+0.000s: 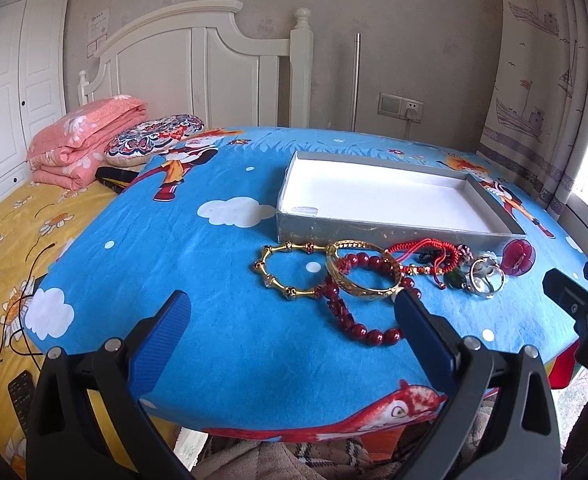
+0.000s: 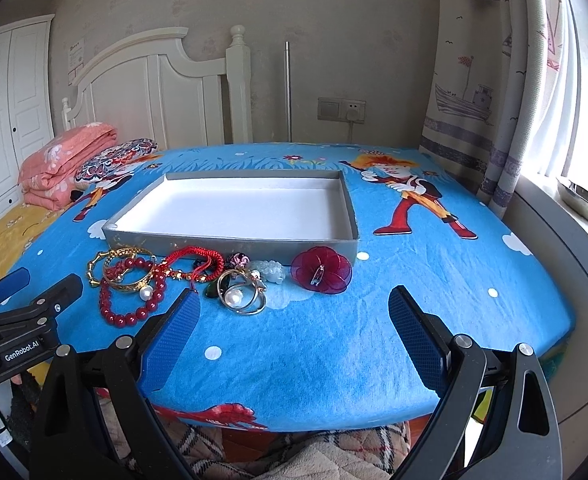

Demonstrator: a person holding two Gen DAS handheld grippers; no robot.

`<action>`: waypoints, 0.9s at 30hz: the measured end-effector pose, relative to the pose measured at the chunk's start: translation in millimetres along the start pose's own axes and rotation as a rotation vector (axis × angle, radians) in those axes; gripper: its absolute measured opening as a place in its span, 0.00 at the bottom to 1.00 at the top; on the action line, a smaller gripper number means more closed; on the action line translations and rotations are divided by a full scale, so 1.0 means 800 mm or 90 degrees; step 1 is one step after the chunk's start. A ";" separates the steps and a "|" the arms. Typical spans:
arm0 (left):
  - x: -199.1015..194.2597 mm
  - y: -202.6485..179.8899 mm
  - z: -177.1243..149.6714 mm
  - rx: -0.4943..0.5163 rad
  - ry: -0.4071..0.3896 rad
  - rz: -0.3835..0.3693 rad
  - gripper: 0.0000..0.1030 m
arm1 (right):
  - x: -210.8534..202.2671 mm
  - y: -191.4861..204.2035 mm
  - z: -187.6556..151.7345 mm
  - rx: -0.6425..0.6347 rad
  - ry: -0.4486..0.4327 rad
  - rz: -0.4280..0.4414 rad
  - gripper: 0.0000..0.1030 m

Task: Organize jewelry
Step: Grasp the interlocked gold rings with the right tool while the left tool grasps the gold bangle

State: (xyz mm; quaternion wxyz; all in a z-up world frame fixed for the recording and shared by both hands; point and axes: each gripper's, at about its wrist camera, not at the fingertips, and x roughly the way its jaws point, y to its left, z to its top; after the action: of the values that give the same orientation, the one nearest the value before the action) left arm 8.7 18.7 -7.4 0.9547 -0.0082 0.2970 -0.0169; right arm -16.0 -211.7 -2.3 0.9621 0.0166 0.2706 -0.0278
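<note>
Fingers of both grippers stand spread wide with nothing between them, low over the near edge of the bench (image 2: 333, 344), which is covered in a blue cartoon cloth. The left gripper (image 1: 294, 308) points at the left part of the jewelry; its right finger (image 1: 417, 320) tip sits just at the gold bangle (image 1: 363, 272) and the red beads (image 1: 357, 312), though whether it touches them I cannot tell. The right gripper (image 2: 294, 304) faces bare cloth, with its left finger (image 2: 178, 320) near a pearl ring (image 2: 242, 298).

Beyond the fingers the jewelry lies in a row on the cloth, just in front of the box (image 2: 234, 242). From left: a gold link bracelet (image 1: 286, 274), the bangle overlapping the beads, a red cord (image 2: 192, 262) tangled with small charms, the ring, a pale carved pendant (image 2: 268, 272), and a dark red flower brooch (image 2: 321, 270) nearest the box's right corner.

The box, grey outside and white inside, lies open and holds nothing. All jewelry is outside it.

Farther back stand a white headboard (image 1: 198, 60), a folded pink quilt (image 1: 82, 140) and a patterned cushion (image 1: 154, 138) on the bed, and a curtain (image 2: 489, 80) at the right.
</note>
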 end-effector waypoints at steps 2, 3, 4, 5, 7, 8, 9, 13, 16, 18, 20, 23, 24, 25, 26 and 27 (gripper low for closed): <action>0.007 0.002 -0.001 -0.005 0.016 -0.022 0.96 | 0.001 -0.004 0.001 0.008 -0.001 -0.002 0.86; 0.010 0.002 -0.002 -0.005 0.026 -0.034 0.96 | 0.002 -0.006 0.002 0.011 -0.003 -0.005 0.86; 0.013 0.001 -0.002 -0.003 0.034 -0.045 0.96 | 0.005 -0.009 0.003 0.014 -0.003 -0.006 0.86; 0.015 0.000 -0.002 0.001 0.037 -0.049 0.96 | 0.006 -0.010 0.004 0.017 -0.001 -0.007 0.86; 0.016 -0.001 0.000 0.006 0.029 -0.043 0.96 | 0.010 -0.009 0.005 0.014 -0.003 -0.007 0.86; 0.017 0.000 0.002 0.006 0.024 -0.043 0.96 | 0.012 -0.006 0.005 0.008 -0.004 -0.005 0.86; 0.019 0.001 0.005 0.005 0.020 -0.042 0.96 | 0.014 -0.003 0.006 0.001 -0.005 -0.001 0.86; 0.028 0.004 0.009 0.017 0.006 -0.017 0.96 | 0.033 0.016 0.007 -0.025 0.007 0.039 0.77; 0.027 0.007 0.009 0.024 -0.013 -0.005 0.96 | 0.052 0.030 0.004 -0.040 0.034 0.053 0.69; 0.028 0.003 0.006 0.038 -0.016 -0.014 0.96 | 0.059 0.036 0.002 -0.046 0.042 0.057 0.67; 0.029 0.000 0.003 0.045 -0.015 -0.033 0.96 | 0.066 0.043 0.002 -0.050 0.042 0.051 0.63; 0.031 -0.003 -0.003 0.053 -0.010 -0.042 0.96 | 0.077 0.050 0.000 -0.058 0.050 0.052 0.61; 0.033 -0.002 -0.004 0.051 -0.006 -0.049 0.96 | 0.081 0.053 -0.002 -0.063 0.053 0.051 0.61; 0.034 0.000 -0.004 0.048 -0.004 -0.053 0.96 | 0.085 0.056 -0.004 -0.068 0.057 0.050 0.60; 0.035 0.002 -0.006 0.044 -0.001 -0.056 0.96 | 0.089 0.057 -0.006 -0.071 0.062 0.047 0.58; 0.036 0.004 -0.006 0.039 0.001 -0.058 0.96 | 0.092 0.057 -0.007 -0.070 0.066 0.045 0.57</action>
State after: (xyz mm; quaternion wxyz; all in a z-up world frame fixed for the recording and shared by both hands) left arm 29.6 20.5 -27.8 0.9525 0.0073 0.2963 -0.0696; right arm 46.9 -169.2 -44.5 0.9467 -0.0249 0.3204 0.0222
